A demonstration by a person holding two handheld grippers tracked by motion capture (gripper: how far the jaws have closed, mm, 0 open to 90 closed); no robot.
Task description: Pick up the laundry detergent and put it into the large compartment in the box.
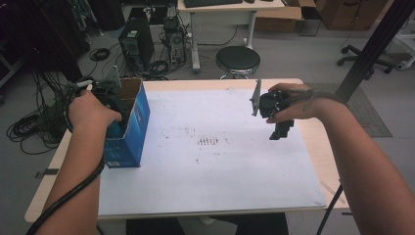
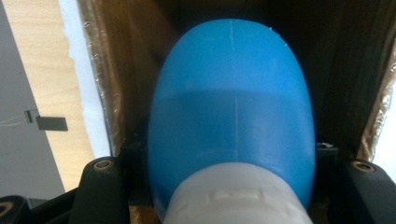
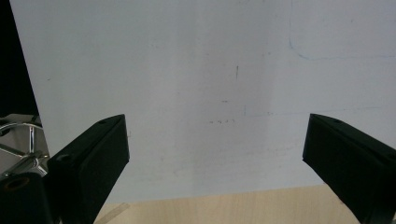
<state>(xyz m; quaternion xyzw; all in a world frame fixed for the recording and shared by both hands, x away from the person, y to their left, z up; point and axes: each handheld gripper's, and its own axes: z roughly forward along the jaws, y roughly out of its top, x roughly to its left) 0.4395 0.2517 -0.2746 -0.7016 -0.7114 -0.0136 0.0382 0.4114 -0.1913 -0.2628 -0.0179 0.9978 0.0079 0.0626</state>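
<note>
reaching into the box, left to right

reaching in from the lower left of the high view, the left forearm runs up the table's (image 1: pixel 210 196) left edge, and the left hand (image 1: pixel 88 111) sits knuckles-up over the open top of a blue box (image 1: pixel 132 132). a black cable (image 1: pixel 73 191) trails back along that arm. the left gripper (image 1: pixel 108 98) points down into the box, mostly hidden by the hand and the cardboard wall.

in the left gripper view a blue bottle (image 2: pixel 233 107) stands between the two black jaws, which press against its sides, so the gripper is clamped on it. the bottle is smooth, rounded, translucent blue, darker in its lower half, with a faint seam down the middle and a white cap (image 2: pixel 238 200) nearest the camera. brown cardboard walls rise around it on both sides, so the bottle is inside the box, at the table's left edge.

a white sheet (image 1: pixel 215 161) covers most of the table, with small dark marks near its centre.

on the right, the right forearm comes in from the lower right corner, and the right hand (image 1: pixel 293 105) holds the right gripper (image 1: pixel 280 133) above the sheet near the table's far right side, jaws pointing down. in the right gripper view the jaws stand wide apart with nothing between them, over the white sheet and a strip of bare wood. the right gripper is well apart from the box and bottle.
</note>
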